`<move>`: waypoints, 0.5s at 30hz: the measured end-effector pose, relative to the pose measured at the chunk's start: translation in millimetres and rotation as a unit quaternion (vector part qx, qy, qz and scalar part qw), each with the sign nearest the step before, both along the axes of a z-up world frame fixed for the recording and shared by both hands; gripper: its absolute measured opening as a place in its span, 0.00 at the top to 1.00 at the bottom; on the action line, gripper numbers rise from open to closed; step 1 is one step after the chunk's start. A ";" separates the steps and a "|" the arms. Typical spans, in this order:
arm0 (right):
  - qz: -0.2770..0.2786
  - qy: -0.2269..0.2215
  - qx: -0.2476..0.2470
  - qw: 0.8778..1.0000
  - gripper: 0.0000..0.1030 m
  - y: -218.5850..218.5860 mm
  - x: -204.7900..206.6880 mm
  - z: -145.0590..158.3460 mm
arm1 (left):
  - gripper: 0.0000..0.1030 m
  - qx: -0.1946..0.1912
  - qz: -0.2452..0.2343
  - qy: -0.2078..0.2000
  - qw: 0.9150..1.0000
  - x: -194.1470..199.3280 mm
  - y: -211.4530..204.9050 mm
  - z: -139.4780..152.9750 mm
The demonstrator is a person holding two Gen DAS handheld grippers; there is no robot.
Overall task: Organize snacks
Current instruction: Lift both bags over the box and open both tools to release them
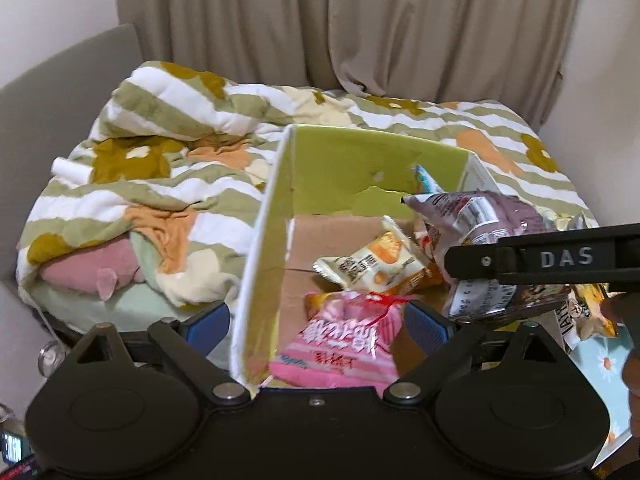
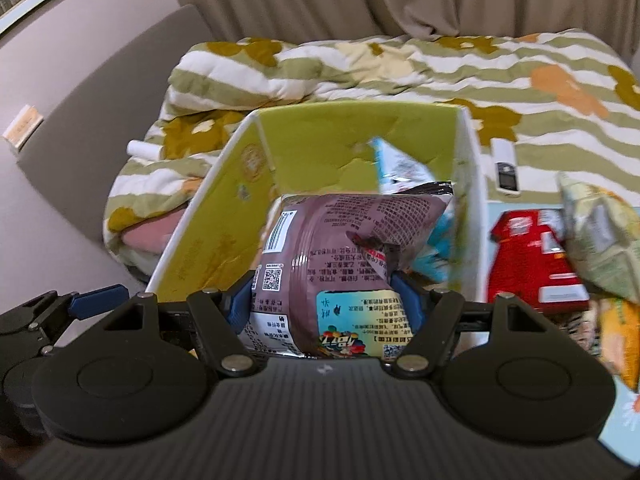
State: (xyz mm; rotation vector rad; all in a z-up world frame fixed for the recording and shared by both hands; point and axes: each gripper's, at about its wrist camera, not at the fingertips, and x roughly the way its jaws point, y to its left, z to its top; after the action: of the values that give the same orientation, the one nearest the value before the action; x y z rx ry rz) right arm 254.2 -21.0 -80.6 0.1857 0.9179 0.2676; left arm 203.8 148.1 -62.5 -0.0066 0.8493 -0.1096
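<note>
A green-lined cardboard box [image 1: 340,152] stands open on the bed; it also shows in the right wrist view [image 2: 352,128]. Inside lie a pink snack bag [image 1: 344,344], a white and orange packet [image 1: 372,260] and a blue packet [image 2: 396,164]. My right gripper [image 2: 322,300] is shut on a brown-purple snack bag [image 2: 348,240] and holds it over the box; the bag also shows in the left wrist view [image 1: 480,216]. My left gripper [image 1: 316,324] is open, its fingers on either side of the box's left wall, one pad [image 1: 428,326] beside the pink bag.
A red packet [image 2: 532,256] and a pale green bag [image 2: 600,240] lie right of the box, on a light blue cloth. A remote [image 2: 506,166] and a white tube [image 1: 70,168] rest on the striped flowered quilt [image 1: 180,128]. Curtains hang behind.
</note>
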 end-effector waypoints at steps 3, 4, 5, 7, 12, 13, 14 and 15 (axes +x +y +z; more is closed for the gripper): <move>0.005 0.009 0.004 1.000 0.16 1.9 0.9 -6.5 | 0.07 -0.006 0.016 0.000 1.000 -5.5 9.3 1.8; 0.006 0.011 0.008 1.000 0.16 1.1 0.5 -8.6 | 0.07 -0.004 0.020 -0.001 1.000 -7.4 10.5 2.4; 0.007 0.012 0.008 1.000 0.15 0.5 -0.4 -9.8 | 0.07 -0.002 0.024 -0.001 1.000 -9.0 10.7 2.7; 0.010 0.009 0.001 1.000 0.11 0.9 -3.2 -11.1 | 0.07 0.000 0.029 -0.001 1.000 -11.9 11.2 3.2; 0.008 -0.003 0.003 1.000 0.00 -4.7 -14.2 -12.9 | 0.07 -0.002 0.039 0.001 0.999 -22.5 11.3 1.5; 0.005 -0.005 0.004 1.000 0.00 -6.6 -17.3 -13.4 | 0.07 -0.002 0.039 0.002 0.999 -24.7 10.8 1.1; 0.003 -0.007 0.006 1.000 0.00 -8.2 -19.8 -13.7 | 0.07 -0.001 0.039 0.003 0.999 -26.7 10.4 0.7; 0.001 -0.008 0.008 1.000 0.00 -9.8 -22.4 -14.0 | 0.07 0.001 0.039 0.002 0.999 -28.6 9.7 0.9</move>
State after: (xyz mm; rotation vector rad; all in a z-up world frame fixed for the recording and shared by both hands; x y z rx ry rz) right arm 231.8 -30.8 -94.6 0.1963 0.8998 0.2780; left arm 175.2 157.9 -61.6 -0.0372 0.8511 -0.0361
